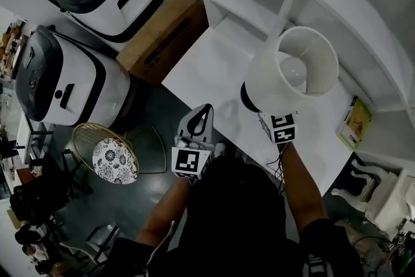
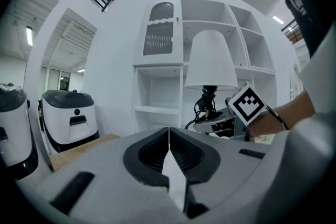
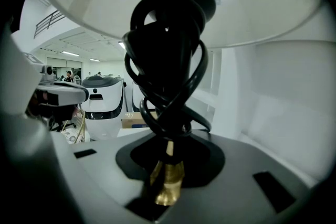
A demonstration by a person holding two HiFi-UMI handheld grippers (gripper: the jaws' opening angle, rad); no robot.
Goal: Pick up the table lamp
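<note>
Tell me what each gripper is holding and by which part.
The right gripper holds the table lamp by its brass stem, just below the coiled black cord. The left gripper is shut and empty.

Left gripper (image 2: 169,132) jaws together; ahead, right gripper (image 2: 206,122) holds the table lamp (image 2: 211,60) before white shelves (image 2: 157,109)

No words or numbers can be read. The cubes on the left tool (image 1: 200,119) and right tool (image 3: 168,161) carry only black-and-white square markers. Print on the cardboard box (image 1: 162,36) and the booklet (image 1: 355,121) is too small to read.
</note>
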